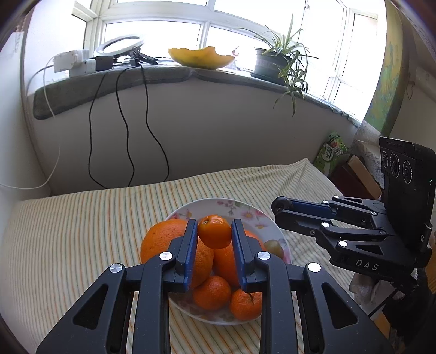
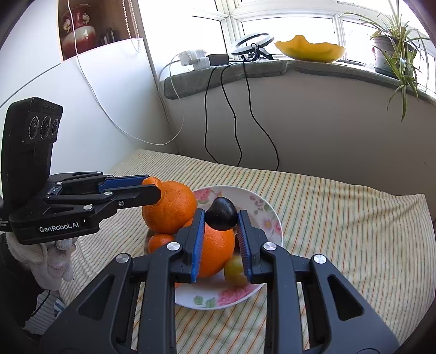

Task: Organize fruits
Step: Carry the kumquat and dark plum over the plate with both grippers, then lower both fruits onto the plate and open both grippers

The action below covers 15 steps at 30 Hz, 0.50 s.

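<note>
Two large oranges, three mandarins, one dark plum, one plate

A lived-in home room. Under the bay window runs a padded sill with a potted spider plant, a ring light and chargers; below it stands a striped-cloth counter, with a flowered plate of fruit.

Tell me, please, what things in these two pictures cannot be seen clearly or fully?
- Plate, left wrist view: its near part is covered by the left gripper holding a small orange.
- Yellowish fruit, right wrist view: half hidden behind the right gripper holding a dark fruit; kind unclear.
- Window: overexposed, nothing outside visible.
</note>
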Tool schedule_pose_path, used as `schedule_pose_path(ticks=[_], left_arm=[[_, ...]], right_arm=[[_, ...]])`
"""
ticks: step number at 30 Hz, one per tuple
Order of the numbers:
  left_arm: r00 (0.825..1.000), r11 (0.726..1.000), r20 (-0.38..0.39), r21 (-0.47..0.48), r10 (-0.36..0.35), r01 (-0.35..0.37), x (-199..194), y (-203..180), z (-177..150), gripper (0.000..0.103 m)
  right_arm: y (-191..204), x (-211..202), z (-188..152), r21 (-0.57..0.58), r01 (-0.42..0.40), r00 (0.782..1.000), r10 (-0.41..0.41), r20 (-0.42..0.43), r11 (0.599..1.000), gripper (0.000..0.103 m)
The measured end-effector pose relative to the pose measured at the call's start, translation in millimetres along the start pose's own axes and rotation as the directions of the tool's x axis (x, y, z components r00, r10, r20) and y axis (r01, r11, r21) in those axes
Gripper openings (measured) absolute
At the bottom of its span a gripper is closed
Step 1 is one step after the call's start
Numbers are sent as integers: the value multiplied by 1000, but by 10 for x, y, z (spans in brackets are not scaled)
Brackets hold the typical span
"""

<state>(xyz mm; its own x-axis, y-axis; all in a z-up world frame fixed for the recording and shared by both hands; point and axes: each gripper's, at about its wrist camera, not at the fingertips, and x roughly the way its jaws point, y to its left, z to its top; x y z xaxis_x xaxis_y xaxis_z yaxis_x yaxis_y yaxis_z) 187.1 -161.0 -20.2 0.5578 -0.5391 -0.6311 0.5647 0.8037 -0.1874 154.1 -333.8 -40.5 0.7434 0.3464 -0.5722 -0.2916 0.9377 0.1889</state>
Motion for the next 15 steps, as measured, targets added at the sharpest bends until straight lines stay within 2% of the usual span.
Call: schedule_pose_path(ticks=[15], left_arm=[[1000, 1000, -30, 22, -8, 8, 248, -134, 79, 23]], right_arm=[[-255, 204, -36, 49, 1, 999, 1, -32, 999, 25]])
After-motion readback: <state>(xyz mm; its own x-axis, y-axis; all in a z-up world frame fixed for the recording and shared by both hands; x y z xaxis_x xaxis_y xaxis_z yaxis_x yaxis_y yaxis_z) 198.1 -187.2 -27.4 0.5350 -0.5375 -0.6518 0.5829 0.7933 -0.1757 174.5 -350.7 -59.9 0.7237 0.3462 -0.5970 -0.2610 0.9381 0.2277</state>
